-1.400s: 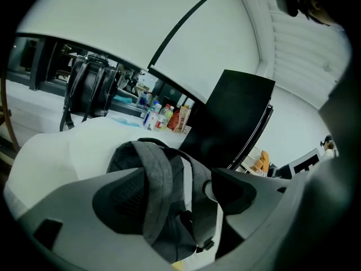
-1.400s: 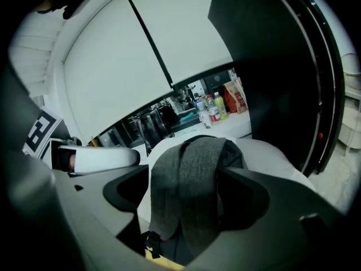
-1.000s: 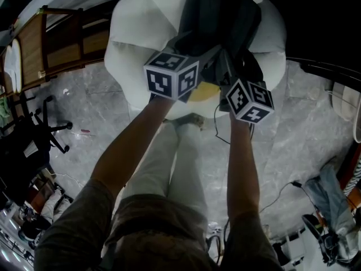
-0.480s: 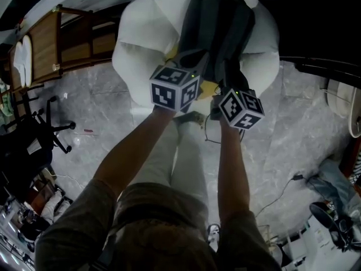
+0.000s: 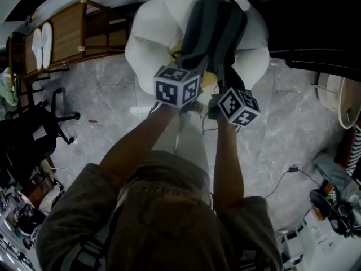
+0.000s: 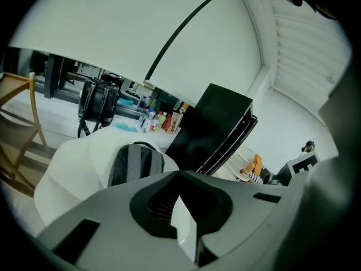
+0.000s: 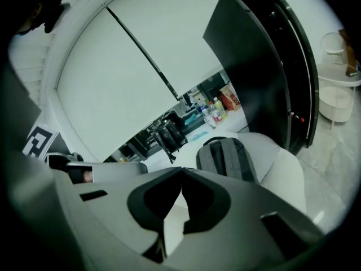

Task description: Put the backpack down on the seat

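The grey and black backpack [image 5: 217, 27] stands upright on the white beanbag seat [image 5: 149, 52], leaning against its back. It also shows in the left gripper view [image 6: 137, 161] and the right gripper view [image 7: 225, 157]. Both grippers hang in the air in front of the seat, clear of the pack. My left gripper [image 6: 179, 175] is shut with nothing between its jaws. My right gripper [image 7: 181, 169] is also shut and empty. In the head view, the marker cubes of the left gripper [image 5: 194, 72] and the right gripper [image 5: 224, 89] cover the pack's lower end.
A wooden rack [image 5: 67, 35] stands left of the seat and a black office chair [image 5: 34, 134] further left. A cable [image 5: 282, 185] runs over the marble floor. A tall black cabinet [image 7: 271, 66] stands right of the seat, a black bag [image 6: 100, 103] on the counter behind.
Both grippers have drawn back from the backpack towards the person and risen. The backpack stays on the seat.
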Available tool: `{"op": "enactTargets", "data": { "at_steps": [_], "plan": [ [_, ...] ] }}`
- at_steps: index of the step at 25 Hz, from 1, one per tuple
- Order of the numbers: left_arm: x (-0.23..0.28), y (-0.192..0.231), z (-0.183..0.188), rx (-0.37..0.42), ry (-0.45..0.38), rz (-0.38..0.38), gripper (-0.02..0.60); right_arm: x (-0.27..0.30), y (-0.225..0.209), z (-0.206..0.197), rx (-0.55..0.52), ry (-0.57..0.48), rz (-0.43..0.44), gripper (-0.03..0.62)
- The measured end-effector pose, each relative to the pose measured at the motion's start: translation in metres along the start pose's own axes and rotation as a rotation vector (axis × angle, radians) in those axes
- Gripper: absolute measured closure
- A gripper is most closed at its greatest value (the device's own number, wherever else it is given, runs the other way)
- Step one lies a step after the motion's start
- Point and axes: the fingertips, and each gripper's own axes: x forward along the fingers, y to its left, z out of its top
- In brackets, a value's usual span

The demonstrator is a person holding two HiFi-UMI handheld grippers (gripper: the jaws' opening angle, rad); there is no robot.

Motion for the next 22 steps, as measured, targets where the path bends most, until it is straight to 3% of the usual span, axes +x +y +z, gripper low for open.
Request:
{"op": "enactTargets", "data": {
  "at_steps": [8, 16, 22],
  "plan": [
    [-0.073, -0.042, 0.004, 0.032, 0.033, 0.021, 0.581, -0.059, 0.074, 0.015, 0.003, 0.024, 0.053, 0.594],
    [-0.123, -0.068, 0.016, 0.058, 0.017, -0.014, 0.581, -0.106, 0.107, 0.023, -0.036, 0.044, 0.093, 0.594],
    [-0.154, -0.100, 0.036, 0.228, -0.007, -0.112, 0.583, -0.141, 0.135, 0.045, -0.117, 0.008, 0.162, 0.594]
  ]
}}
